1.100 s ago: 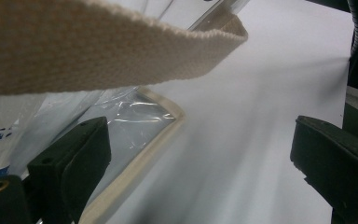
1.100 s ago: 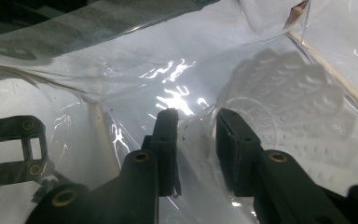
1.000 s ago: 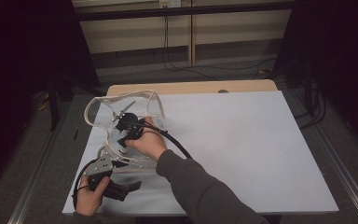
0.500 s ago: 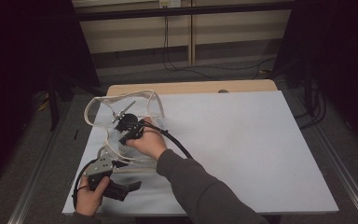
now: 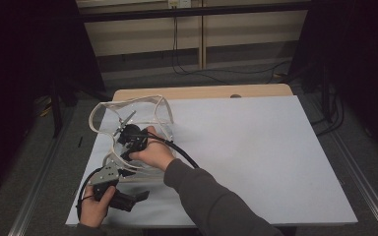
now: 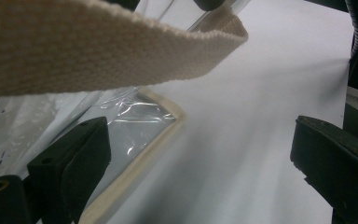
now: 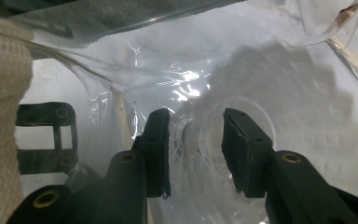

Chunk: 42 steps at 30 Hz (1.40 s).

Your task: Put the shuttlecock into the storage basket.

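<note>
A clear plastic bag (image 5: 147,115) with cream webbing trim lies at the table's left side, its mouth held up in a loop. My right gripper (image 5: 127,136) reaches inside the bag. Its jaws (image 7: 196,121) have just been opening and stand a little apart. A white round netted thing (image 7: 205,154) shows through the gap, and the pads do not press on it. My left gripper (image 5: 137,197) rests near the front left edge with its jaws (image 6: 200,135) wide apart over bare table. The bag's trimmed corner (image 6: 168,109) lies by its left jaw, and a webbing strap (image 6: 98,51) hangs overhead.
The white table top (image 5: 256,157) stretches away to the right of the bag. A black cable (image 5: 182,152) runs from the right gripper along the person's sleeve (image 5: 211,201). Dark floor and metal rails flank the table on both sides.
</note>
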Each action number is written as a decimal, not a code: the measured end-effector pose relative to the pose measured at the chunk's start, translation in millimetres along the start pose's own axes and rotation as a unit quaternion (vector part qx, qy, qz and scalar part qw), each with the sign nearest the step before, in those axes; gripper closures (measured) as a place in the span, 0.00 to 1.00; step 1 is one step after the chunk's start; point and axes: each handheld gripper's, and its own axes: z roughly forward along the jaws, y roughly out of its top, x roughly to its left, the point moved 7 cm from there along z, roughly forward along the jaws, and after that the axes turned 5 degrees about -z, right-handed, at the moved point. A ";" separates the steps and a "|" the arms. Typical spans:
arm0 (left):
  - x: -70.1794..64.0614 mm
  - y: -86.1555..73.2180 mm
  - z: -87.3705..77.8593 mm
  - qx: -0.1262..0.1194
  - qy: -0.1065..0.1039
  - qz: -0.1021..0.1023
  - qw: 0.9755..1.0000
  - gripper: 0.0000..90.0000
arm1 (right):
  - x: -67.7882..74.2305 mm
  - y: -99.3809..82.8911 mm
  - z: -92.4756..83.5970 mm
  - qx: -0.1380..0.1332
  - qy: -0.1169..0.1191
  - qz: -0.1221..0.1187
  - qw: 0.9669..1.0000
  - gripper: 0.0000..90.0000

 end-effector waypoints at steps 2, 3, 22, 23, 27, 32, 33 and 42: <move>0.0 0.0 0.0 0.000 0.000 0.000 1.000 0.06 | -1.5 0.1 -2.1 0.000 -0.002 0.003 1.000 0.63; -0.1 0.1 0.1 -0.001 0.000 0.000 1.000 0.06 | -2.8 -0.1 -3.2 0.001 -0.006 0.004 1.000 0.61; -0.3 0.4 0.2 -0.001 0.000 -0.001 1.000 0.05 | -14.5 -0.3 -10.9 -0.002 -0.043 0.020 0.999 0.40; -0.2 0.4 0.2 -0.001 0.000 -0.001 1.000 0.05 | -15.1 -0.4 -11.7 -0.002 -0.045 0.023 0.999 0.40; -0.3 0.5 0.2 -0.001 0.000 -0.002 1.000 0.05 | -17.4 -0.3 -14.2 -0.003 -0.048 0.032 0.998 0.38; -0.5 0.7 0.4 -0.003 0.000 -0.003 1.000 0.05 | -21.1 -1.6 -15.2 -0.001 -0.053 0.045 0.998 0.31; -0.5 0.7 0.4 -0.003 0.000 -0.003 1.000 0.05 | -21.9 -2.0 -15.3 -0.001 -0.054 0.050 0.997 0.30; -0.4 0.7 0.1 -0.002 0.000 -0.003 1.000 0.05 | -27.8 -2.4 -18.3 -0.006 -0.066 0.069 0.995 0.23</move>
